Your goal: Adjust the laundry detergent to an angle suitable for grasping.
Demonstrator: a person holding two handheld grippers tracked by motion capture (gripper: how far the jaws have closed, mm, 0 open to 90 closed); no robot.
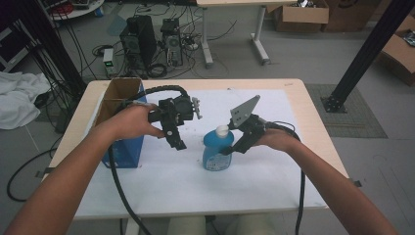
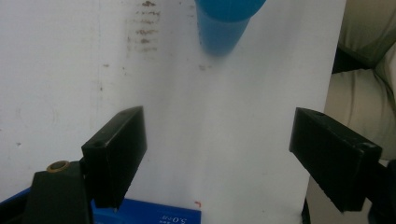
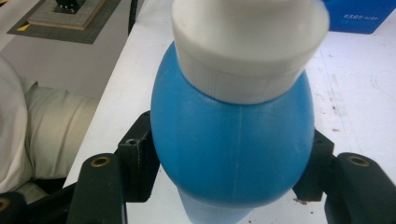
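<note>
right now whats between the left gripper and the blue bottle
Nothing: in the left gripper view, bare white table sheet runs from the open left gripper to the blue bottle. The high view shows the same gap.

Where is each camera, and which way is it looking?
High view: above the person's side of the table, looking forward and down; both forearms, the left gripper and the right gripper show.
Left gripper view: rides on the left gripper, looking down at the white sheet between its wide-apart jaws.
Right gripper view: rides on the right gripper, looking at the blue bottle between its jaws.
Shared: all three views show the blue bottle.
</note>
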